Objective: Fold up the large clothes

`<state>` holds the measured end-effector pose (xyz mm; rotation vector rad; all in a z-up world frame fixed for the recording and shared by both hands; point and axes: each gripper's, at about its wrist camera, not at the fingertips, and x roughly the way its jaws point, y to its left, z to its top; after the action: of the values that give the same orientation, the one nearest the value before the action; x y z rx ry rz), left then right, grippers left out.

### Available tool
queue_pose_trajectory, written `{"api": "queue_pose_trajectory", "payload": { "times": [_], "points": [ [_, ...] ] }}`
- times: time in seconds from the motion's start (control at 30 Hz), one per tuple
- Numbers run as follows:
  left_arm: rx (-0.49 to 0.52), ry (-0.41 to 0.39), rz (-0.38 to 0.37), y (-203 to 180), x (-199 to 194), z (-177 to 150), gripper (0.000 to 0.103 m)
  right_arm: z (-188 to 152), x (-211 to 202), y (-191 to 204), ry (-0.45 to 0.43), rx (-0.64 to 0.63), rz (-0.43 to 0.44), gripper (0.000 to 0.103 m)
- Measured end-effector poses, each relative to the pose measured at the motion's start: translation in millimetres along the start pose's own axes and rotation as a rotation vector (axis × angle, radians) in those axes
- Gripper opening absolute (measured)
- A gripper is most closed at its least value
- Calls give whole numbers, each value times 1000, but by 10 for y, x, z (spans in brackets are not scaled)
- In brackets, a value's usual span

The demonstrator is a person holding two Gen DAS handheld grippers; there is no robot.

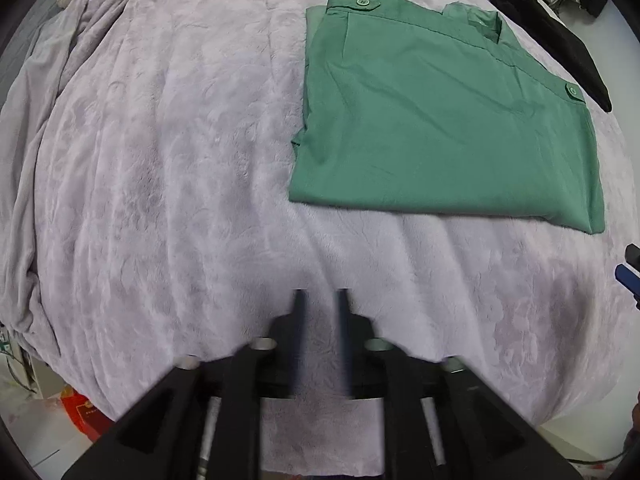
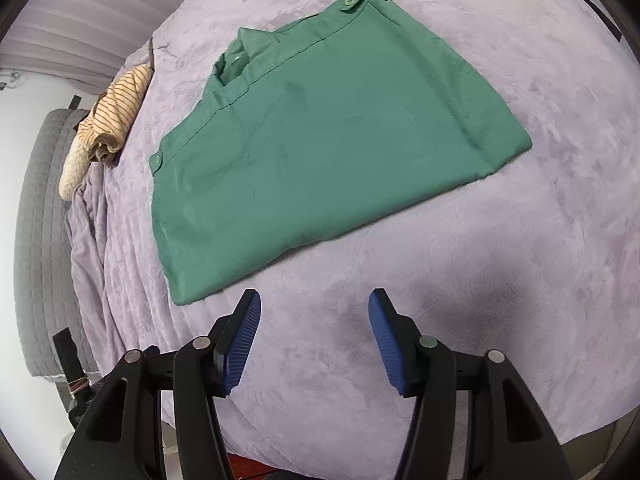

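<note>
Left wrist view: left gripper (image 1: 321, 296) blurred, fingers close w/ a narrow gap, holding nothing, above the lilac blanket (image 1: 168, 152). Folded green shirt (image 1: 440, 120) lies flat ahead-right on the bed.

Right wrist view: right gripper (image 2: 315, 300) fingers spread wide, empty; shirt (image 2: 320, 120) just ahead, striped garment (image 2: 120, 108) far left.

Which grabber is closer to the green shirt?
Right, probably. The right gripper, jaws open, hovers just short of the green shirt at its near corner. The left gripper sits farther back, off the shirt's left side.
</note>
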<state>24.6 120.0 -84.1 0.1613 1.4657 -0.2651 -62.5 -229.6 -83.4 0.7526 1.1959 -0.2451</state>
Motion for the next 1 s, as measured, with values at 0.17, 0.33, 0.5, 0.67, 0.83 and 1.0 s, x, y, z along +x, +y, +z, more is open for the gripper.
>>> {"api": "queue_pose_trajectory", "payload": {
  "times": [0.17,0.33,0.5,0.67,0.83,1.0],
  "points": [
    [14,-61,17,39,-156,11,102,-155,-107,142,-4,-28,-2,68],
    [-20,-85,-7,42,-279,141,102,-257,-161,234,-10,-42,-23,69],
    [-13,-47,-21,47,-167,260,102,-308,-229,403,-44,-83,-35,86],
    [7,-52,-46,19,-140,257,102,-376,-340,627,-113,-173,-68,103],
    [17,-73,-69,12,-170,262,102,-438,-137,740,10,-162,-16,103],
    [21,-86,-87,65,-147,283,102,-530,73,730,87,-104,3,103]
  ]
}}
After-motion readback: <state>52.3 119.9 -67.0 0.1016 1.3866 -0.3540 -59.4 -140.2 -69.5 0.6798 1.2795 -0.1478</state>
